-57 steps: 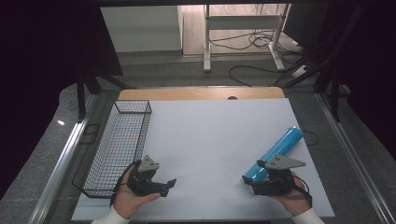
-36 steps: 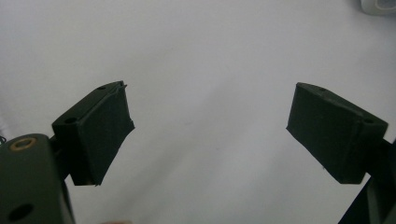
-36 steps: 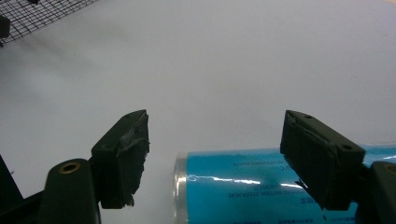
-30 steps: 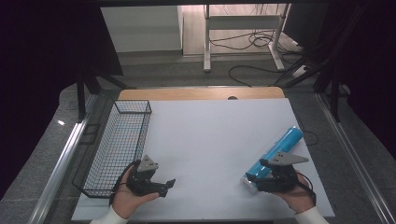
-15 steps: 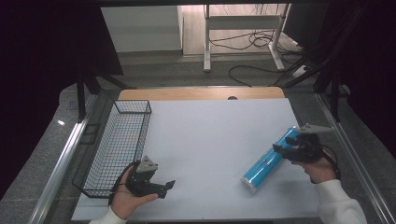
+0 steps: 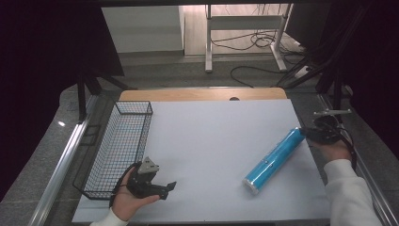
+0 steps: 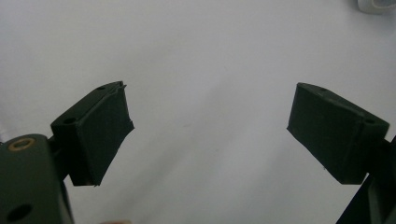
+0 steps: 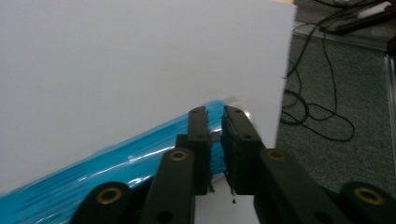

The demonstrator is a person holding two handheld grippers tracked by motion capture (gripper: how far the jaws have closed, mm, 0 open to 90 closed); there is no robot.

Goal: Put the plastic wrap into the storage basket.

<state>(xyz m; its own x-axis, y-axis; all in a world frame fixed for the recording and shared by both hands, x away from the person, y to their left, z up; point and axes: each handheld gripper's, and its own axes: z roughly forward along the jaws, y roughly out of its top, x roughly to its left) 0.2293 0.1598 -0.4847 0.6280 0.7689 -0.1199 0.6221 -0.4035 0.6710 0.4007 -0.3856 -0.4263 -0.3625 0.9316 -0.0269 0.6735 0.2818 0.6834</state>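
Observation:
A long blue tube (image 6: 273,157) in clear wrap lies slanted on the white table sheet (image 6: 211,141), right of centre. My right gripper (image 6: 308,133) is at the tube's far end, by the sheet's right edge. In the right gripper view its jaws (image 8: 215,114) stand almost together, pinching the thin wrap at the end of the blue tube (image 8: 93,172). My left gripper (image 6: 168,188) rests in a hand at the front left, jaws pointing right. In the left gripper view it (image 7: 210,121) is open wide over bare white sheet.
A black wire basket (image 6: 115,141) stands along the sheet's left edge, just behind the left hand. Beyond the right edge the floor (image 8: 336,93) carries loose cables. A wooden strip (image 6: 202,94) borders the far side.
My right gripper has left the tube's near end and travelled along it to the far end at the right edge. The tube has hardly shifted. The left gripper has stayed put.

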